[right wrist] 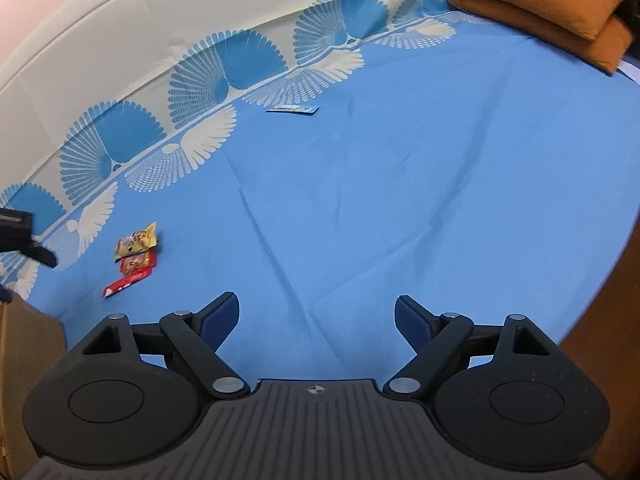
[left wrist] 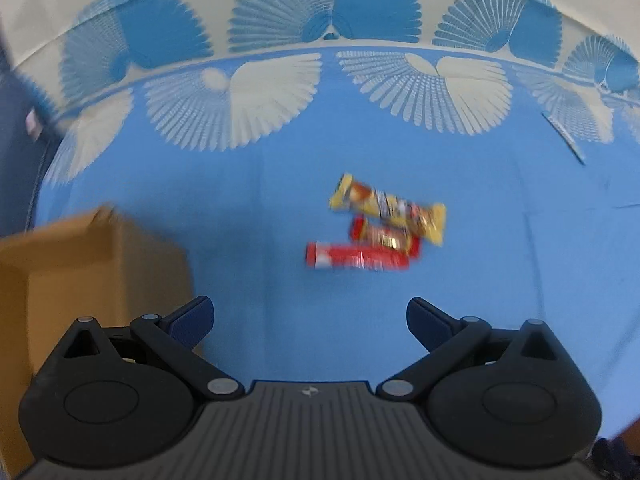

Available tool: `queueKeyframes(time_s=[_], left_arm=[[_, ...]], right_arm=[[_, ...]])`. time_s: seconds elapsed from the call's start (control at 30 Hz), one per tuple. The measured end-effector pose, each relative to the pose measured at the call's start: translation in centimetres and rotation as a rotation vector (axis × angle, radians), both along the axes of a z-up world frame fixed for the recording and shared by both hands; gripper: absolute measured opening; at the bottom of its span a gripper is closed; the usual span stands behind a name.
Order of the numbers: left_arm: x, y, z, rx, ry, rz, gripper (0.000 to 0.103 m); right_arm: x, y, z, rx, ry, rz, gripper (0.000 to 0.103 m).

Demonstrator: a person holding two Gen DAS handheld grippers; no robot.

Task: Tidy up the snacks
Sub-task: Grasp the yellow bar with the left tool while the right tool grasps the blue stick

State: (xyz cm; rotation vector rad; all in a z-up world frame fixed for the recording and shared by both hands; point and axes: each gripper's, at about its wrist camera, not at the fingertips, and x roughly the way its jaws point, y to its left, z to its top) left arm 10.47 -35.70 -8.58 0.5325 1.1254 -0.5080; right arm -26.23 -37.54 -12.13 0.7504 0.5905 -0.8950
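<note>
A blue bedspread [right wrist: 400,200] covers the bed, with a cardboard box [left wrist: 80,272] at its near left edge — probably where the snacks belong. The left gripper [left wrist: 310,316] and right gripper [right wrist: 316,316] both hang released and empty. Three wrappers lie overlapped mid-bed: a yellow snack bar [left wrist: 388,210], a red snack bar [left wrist: 356,258] and, blurred, seemingly another red one between — long axes roughly crosswise. A blue packet [right wrist: 293,109] lies well apart.

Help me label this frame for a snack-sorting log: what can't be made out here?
- Red and yellow snack wrappers: print unreadable, motion blur in left wrist view, too small in right.
- Cardboard box: cut off by left edge, contents hidden.
- Blue packet: too small.
</note>
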Motion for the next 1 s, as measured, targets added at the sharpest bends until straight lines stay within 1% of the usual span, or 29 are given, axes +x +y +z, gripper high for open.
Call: queueKeyframes(time_s=[0.1, 0.2, 0.23, 0.3, 0.37, 0.4, 0.5, 0.57, 0.6, 0.7, 0.73, 0.77, 0.8, 0.83, 0.87, 0.9, 0.93, 0.97, 1.0], left_arm=[[1.5, -3.6, -2.4, 0.079, -0.047, -0.163, 0.103], [1.7, -6.3, -4.3, 0.149, -0.086, -0.333, 0.103], [1.4, -6.9, -4.6, 0.162, -0.097, -0.374, 0.103], [1.7, -8.2, -6.0, 0.202, -0.092, -0.463, 0.103], [2.1, -9.2, -7.2, 0.231, -0.089, -0.509, 0.103], [2.4, -9.7, -7.8, 0.245, -0.086, -0.531, 0.103], [2.7, -10.6, -8.8, 0.251, -0.051, -0.596, 0.103], [2.6, -11.3, -9.4, 0.266, -0.017, -0.650, 0.103], [2.6, -11.6, -9.8, 0.273, -0.008, -0.673, 0.103], [2.4, -12.0, -10.5, 0.293, 0.007, -0.730, 0.101], [2.6, -12.1, -10.9, 0.300, 0.012, -0.734, 0.095], [2.9, -12.2, -11.2, 0.296, 0.025, -0.725, 0.088], [3.5, -12.2, -11.1, 0.261, 0.058, -0.699, 0.079], [4.0, -12.2, -11.0, 0.228, 0.090, -0.659, 0.053], [4.5, -12.2, -10.9, 0.217, 0.118, -0.623, 0.042], [4.9, -12.2, -10.7, 0.203, 0.127, -0.593, 0.041], [5.1, -12.0, -10.6, 0.186, 0.126, -0.573, 0.040], [5.3, -11.7, -10.3, 0.170, 0.126, -0.559, 0.036], [5.3, -11.4, -10.1, 0.156, 0.125, -0.550, 0.031]], right_arm=[[1.7, -1.6, -1.0, -0.010, 0.023, 0.031, 0.089], [3.7, -3.7, -2.3, -0.017, 0.059, 0.050, 0.089], [4.5, -4.7, -2.6, -0.026, 0.073, 0.058, 0.089], [6.1, -7.0, -3.1, -0.059, 0.096, 0.072, 0.089], [8.1, -10.2, -3.1, -0.106, 0.114, 0.096, 0.089], [9.4, -12.0, -3.0, -0.146, 0.122, 0.105, 0.090], [13.6, -17.5, -3.1, -0.238, 0.157, 0.140, 0.093], [16.5, -21.3, -3.9, -0.258, 0.188, 0.187, 0.093], [17.8, -22.9, -4.3, -0.264, 0.199, 0.191, 0.093], [21.3, -27.4, -5.8, -0.234, 0.212, 0.201, 0.094], [22.5, -28.7, -6.4, -0.234, 0.229, 0.198, 0.094], [23.3, -29.3, -7.1, -0.231, 0.251, 0.200, 0.097], [24.1, -29.9, -7.9, -0.224, 0.278, 0.207, 0.102], [24.2, -30.2, -8.2, -0.247, 0.248, 0.201, 0.102], [24.3, -30.3, -8.3, -0.256, 0.238, 0.205, 0.102], [24.3, -30.2, -8.3, -0.264, 0.233, 0.212, 0.092], [24.0, -29.7, -8.2, -0.277, 0.205, 0.219, 0.081], [23.8, -29.1, -8.0, -0.295, 0.192, 0.223, 0.049], [23.8, -28.5, -7.7, -0.303, 0.197, 0.230, 0.022]])
